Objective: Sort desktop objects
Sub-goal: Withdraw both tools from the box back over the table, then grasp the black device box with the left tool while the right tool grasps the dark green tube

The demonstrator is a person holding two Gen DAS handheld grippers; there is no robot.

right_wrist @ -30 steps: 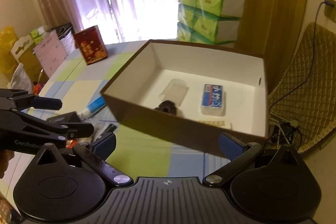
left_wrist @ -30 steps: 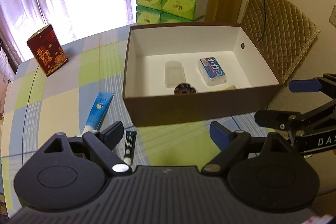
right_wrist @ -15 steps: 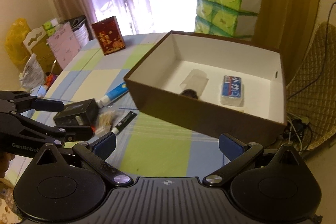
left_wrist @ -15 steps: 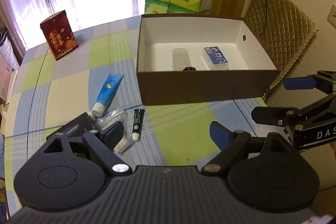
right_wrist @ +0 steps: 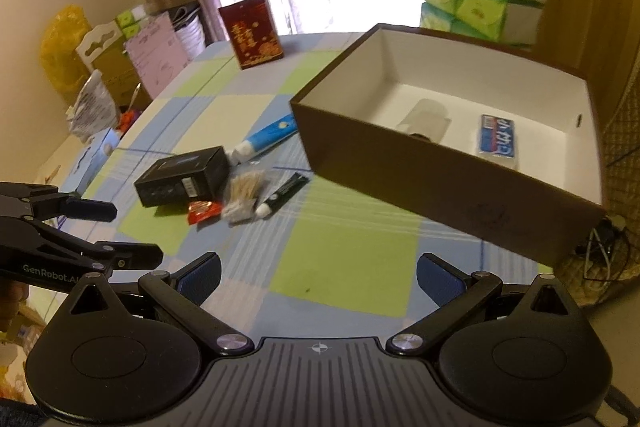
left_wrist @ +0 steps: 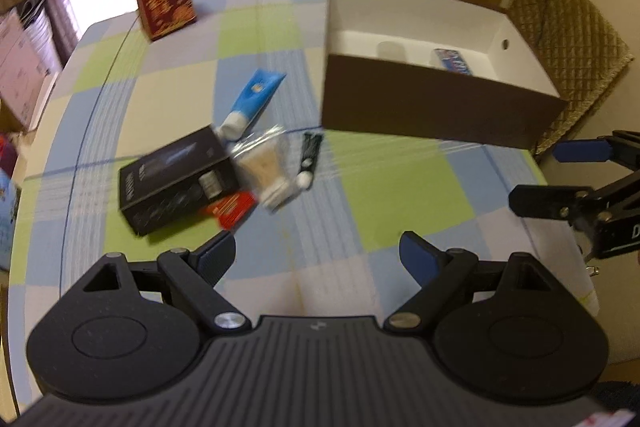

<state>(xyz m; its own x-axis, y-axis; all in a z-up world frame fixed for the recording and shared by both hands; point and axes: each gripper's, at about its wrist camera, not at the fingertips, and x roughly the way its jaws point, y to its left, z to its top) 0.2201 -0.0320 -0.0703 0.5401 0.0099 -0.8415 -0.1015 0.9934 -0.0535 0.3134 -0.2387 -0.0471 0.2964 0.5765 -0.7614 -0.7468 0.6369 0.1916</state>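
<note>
Hovering wide open and empty, the left gripper (left_wrist: 316,253) and right gripper (right_wrist: 318,273) are being held over the desk (left_wrist: 400,187), where the crowded black box (left_wrist: 176,179), sachets and tubes beside the storage box (right_wrist: 440,179) are risking a double pick.

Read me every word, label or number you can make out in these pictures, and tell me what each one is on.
"GenRobot.AI": on the left hand-held gripper, seen from the right wrist view.
"D": start of a cut-off word on the right hand-held gripper, left wrist view.
Gold characters on the red box: too blurred to read.
White characters on the blue pack in the brown box: unreadable.
Print on the black box: too small.
</note>
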